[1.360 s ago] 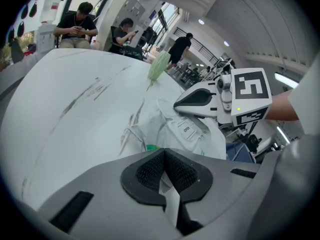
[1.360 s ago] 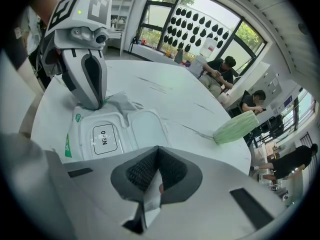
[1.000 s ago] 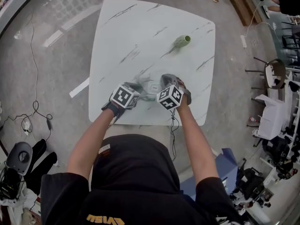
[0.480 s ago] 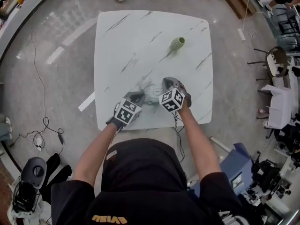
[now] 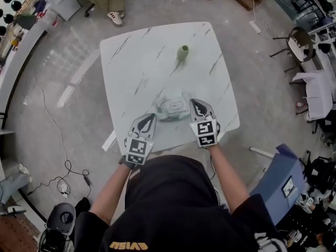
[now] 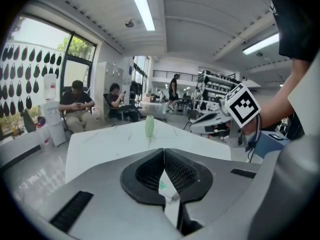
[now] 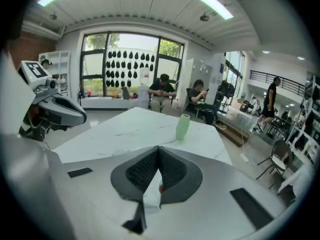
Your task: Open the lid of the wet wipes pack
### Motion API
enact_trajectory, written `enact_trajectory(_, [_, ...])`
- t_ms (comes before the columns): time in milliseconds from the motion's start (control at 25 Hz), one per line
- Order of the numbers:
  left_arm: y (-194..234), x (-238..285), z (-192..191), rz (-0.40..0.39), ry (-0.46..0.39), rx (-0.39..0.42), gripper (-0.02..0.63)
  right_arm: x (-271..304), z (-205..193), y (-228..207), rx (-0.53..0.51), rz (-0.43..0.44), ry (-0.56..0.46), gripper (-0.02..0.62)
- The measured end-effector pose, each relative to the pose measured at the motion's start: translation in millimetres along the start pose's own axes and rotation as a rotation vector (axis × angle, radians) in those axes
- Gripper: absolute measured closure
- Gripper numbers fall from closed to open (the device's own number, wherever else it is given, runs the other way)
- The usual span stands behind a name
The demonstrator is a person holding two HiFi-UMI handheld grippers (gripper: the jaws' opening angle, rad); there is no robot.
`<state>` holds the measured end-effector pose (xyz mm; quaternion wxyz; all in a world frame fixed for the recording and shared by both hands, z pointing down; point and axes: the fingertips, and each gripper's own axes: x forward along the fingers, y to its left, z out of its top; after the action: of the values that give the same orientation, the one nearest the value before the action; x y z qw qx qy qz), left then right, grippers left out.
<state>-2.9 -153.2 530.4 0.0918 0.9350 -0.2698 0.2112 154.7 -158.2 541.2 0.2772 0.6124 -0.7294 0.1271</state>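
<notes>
The wet wipes pack (image 5: pixel 172 109) lies flat on the white marble table (image 5: pixel 136 62), its rounded lid facing up. My left gripper (image 5: pixel 149 118) hovers at the pack's near left and my right gripper (image 5: pixel 195 103) at its near right; neither touches it. Both are shut with nothing between the pads. In the left gripper view the jaws (image 6: pixel 163 151) meet tip to tip, and a sliver of the pack (image 6: pixel 168 192) shows below them. The right gripper view shows the same: closed jaws (image 7: pixel 158 148) above a strip of the pack (image 7: pixel 151 195).
A pale green vase (image 5: pixel 184 52) stands upright toward the table's far side, also seen as the vase (image 6: pixel 149 126) and the vase (image 7: pixel 183 127). People sit beyond the far edge (image 5: pixel 107 1). Chairs (image 5: pixel 303 35) and a blue case (image 5: pixel 278 175) stand to the right, cables (image 5: pixel 63 167) on the floor.
Both grippers have risen off the pack and moved apart toward me, each rolling so the marker cubes face up. The pack stays on the table. The head view has shifted.
</notes>
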Motion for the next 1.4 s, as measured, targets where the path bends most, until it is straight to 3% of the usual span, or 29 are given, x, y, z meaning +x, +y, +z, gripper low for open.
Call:
enact_trajectory(320, [-1.0, -43.5, 54.2, 0.041, -0.107, 0.052, 0.588, -86.1, 25.3, -27.7, 0.119, -0.137, -0.149, 0.595])
enact_trajectory(640, [-3.7, -58.0, 94.5, 0.072, -0.199, 0.075, 0.588, -144.0, 41.1, -40.1, 0.136, -0.213, -0.244, 0.595])
enact_trajectory(920, [-7.1, -69.1, 117.3, 0.096, -0.231, 0.103, 0.588, -169.3, 44.2, -45.9, 0.089, -0.244, -0.264, 0.595])
enact_trajectory(1200, [-14.6, -78.1, 136.7, 0.107, -0.246, 0.193, 0.588, -192.5, 57.5, -55.2, 0.094, -0.268, -0.303, 0.595])
enact_trajectory(1400, [-10.8, -80.4, 143.3, 0.103, -0.269, 0.172, 0.588, -193.6, 68.6, -52.2, 0.074, -0.262, -0.335, 0.595])
